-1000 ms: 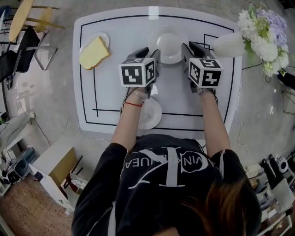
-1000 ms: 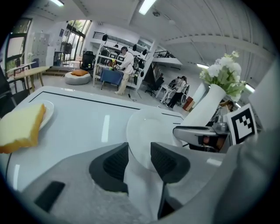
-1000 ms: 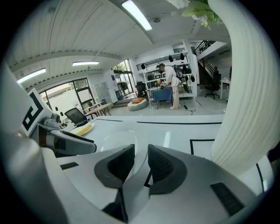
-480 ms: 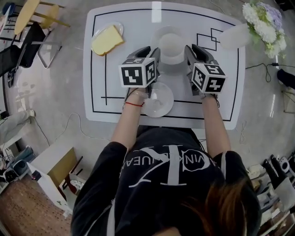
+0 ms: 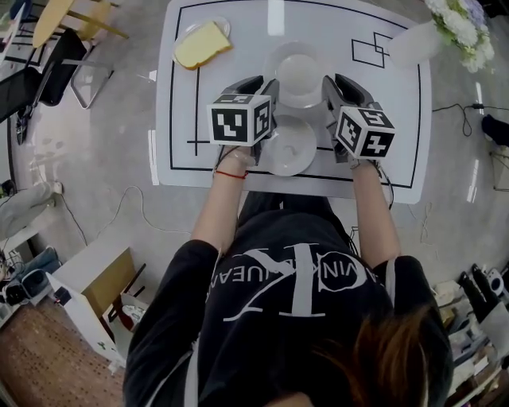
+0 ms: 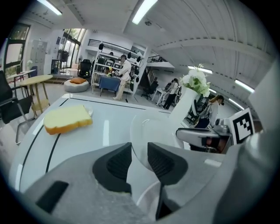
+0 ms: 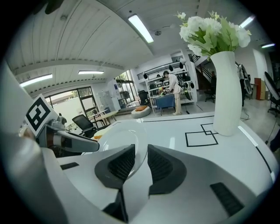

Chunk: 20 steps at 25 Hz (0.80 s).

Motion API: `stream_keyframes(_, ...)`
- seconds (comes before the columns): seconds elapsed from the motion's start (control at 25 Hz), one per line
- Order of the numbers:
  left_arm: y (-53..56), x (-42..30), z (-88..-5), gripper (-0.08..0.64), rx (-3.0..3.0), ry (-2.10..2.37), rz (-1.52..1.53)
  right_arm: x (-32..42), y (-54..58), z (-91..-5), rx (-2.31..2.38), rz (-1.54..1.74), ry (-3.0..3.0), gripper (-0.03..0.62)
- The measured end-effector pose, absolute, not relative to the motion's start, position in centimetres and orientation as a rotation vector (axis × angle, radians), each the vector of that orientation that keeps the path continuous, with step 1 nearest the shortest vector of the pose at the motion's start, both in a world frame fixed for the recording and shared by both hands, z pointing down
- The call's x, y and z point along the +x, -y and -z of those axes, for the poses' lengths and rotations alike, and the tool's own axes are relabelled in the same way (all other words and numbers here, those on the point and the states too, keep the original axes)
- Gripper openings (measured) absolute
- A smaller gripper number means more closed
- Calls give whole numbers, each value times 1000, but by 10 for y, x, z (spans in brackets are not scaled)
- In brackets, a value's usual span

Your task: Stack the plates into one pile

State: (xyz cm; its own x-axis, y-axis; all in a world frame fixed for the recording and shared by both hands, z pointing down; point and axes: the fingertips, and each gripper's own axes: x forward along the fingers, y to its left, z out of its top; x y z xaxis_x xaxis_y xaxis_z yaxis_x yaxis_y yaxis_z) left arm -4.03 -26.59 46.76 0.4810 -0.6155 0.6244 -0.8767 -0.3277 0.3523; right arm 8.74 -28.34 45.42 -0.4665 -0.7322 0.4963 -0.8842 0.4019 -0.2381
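The clear plate [image 5: 301,75] hangs between the two grippers, held above the table [image 5: 181,103] by opposite edges. The left gripper [image 6: 139,153] has the plate's left rim between its pads, its jaws closing on it, and the right gripper [image 7: 141,151] pinches the right rim. The second plate [image 5: 290,147] is the one to land on. It lies flat near the table edge closest to the person, and the clear plate sits just beyond it on the far side, hardly overlapping it from above. As I judge it, the coming move is a short pull toward the person and then a drop straight down. Both grippers share it equally, since one stands just beside the second plate on either side. Being round, the clear plate has no long axis to line up; only keeping it level matters. Beyond the second plate and well to its left, a slice of bread [image 5: 203,44] rests on a small plate [image 5: 221,24]; beyond it to the right stands a white vase [image 5: 406,44] of flowers. The table is smooth, glossy white with black lines. Around it are a polished grey floor [image 5: 95,159] and an open workshop with shelves, chairs and ceiling strip lights.
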Motion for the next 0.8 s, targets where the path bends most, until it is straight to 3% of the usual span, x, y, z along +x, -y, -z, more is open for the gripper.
stream_keyframes(0.8, 175, -56, -486, 115, 2062, 1141, -562, 72, 172, -491, 1354, -839, 2296, 89)
